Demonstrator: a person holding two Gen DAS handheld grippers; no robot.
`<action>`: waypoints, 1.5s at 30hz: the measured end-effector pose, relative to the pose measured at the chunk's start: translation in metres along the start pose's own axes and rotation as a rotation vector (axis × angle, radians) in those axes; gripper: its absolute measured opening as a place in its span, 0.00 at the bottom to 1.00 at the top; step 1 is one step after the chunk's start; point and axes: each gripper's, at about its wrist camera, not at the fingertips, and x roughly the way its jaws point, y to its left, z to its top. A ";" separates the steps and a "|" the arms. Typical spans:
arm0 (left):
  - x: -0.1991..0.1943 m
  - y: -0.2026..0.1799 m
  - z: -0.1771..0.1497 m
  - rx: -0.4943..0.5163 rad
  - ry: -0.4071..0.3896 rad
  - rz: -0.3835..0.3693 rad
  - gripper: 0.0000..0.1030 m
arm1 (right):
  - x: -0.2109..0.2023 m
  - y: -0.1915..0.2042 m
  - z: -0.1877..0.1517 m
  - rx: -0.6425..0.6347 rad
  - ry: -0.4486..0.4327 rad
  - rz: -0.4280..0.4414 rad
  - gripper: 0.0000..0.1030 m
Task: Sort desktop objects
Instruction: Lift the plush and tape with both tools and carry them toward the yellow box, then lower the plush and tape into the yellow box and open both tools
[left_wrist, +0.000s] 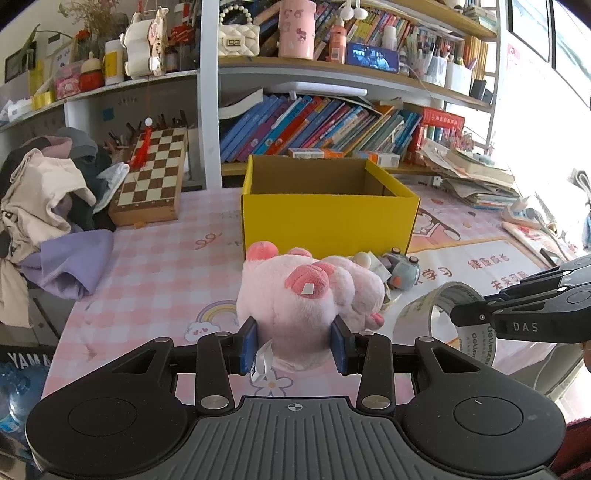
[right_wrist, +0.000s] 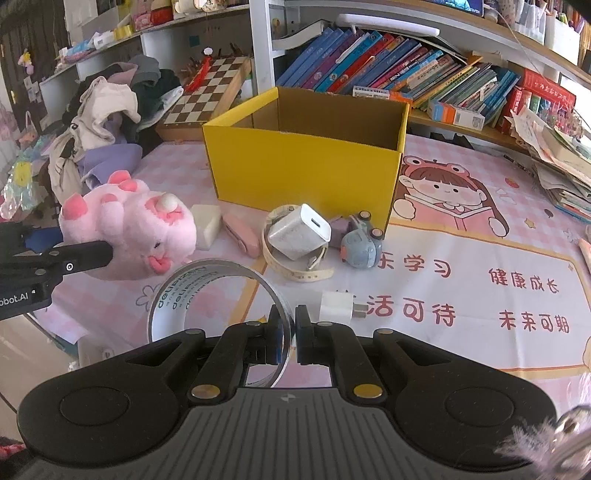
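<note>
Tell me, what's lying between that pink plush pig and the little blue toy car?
In the right wrist view, between pink plush pig and blue toy car: a white block, a pink case, and a white charger on a beige strap.

One yellow cardboard box (right_wrist: 303, 166), one pink plush pig (right_wrist: 136, 236) and one roll of clear tape (right_wrist: 207, 280). Two white chargers (right_wrist: 301, 232) (right_wrist: 338, 304), one toy car (right_wrist: 360, 245). One watch strap (right_wrist: 295, 271), one chessboard (right_wrist: 207, 92).

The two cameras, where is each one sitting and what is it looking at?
Left wrist: sits on the left gripper, looking along its fingers at the pink plush pig clamped between them; the right gripper shows at the right edge.
Right wrist: sits on the right gripper, looking at the clear tape roll it pinches.
Both views share the yellow box and the pig.
</note>
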 end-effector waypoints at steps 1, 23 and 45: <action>0.000 0.000 0.001 0.000 -0.002 -0.002 0.37 | -0.001 0.000 0.001 0.000 -0.002 -0.001 0.06; 0.034 -0.001 0.061 0.022 -0.093 -0.012 0.37 | 0.011 -0.031 0.083 -0.030 -0.120 0.006 0.06; 0.113 -0.007 0.144 0.094 -0.113 0.047 0.37 | 0.072 -0.093 0.193 -0.108 -0.214 -0.008 0.07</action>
